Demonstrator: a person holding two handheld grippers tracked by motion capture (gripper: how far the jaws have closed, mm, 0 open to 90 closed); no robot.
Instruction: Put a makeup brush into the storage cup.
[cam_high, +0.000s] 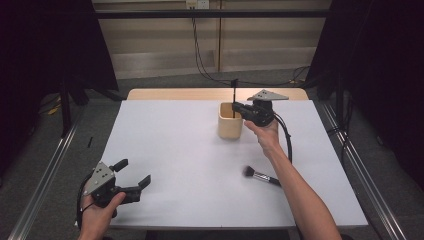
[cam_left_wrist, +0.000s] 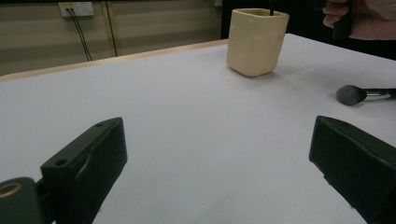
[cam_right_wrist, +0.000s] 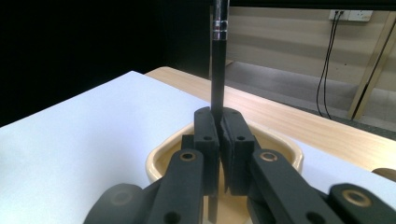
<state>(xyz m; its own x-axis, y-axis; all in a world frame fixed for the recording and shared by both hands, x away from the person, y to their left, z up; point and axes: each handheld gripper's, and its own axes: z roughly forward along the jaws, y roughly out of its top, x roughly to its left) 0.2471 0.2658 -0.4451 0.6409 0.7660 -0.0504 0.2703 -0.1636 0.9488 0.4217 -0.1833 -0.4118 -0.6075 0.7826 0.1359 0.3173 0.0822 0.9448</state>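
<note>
Slim black brush (cam_right_wrist: 217, 70) stands upright w/ lower end inside cream cup (cam_high: 230, 121), clamped tight by right hand-held gripper (cam_high: 239, 108). Keep it vertical, lower centred, release once it's bottomed. Left hand-held gripper (cam_high: 131, 172) wide open, empty, at desk (cam_high: 180, 165) edge.

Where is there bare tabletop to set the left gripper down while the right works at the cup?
Bare: the white tabletop from the open left gripper up to the cream square cup. Crowded: the right gripper holding a thin black brush handle over the cup, and the dark-bristled makeup brush lying below.
</note>
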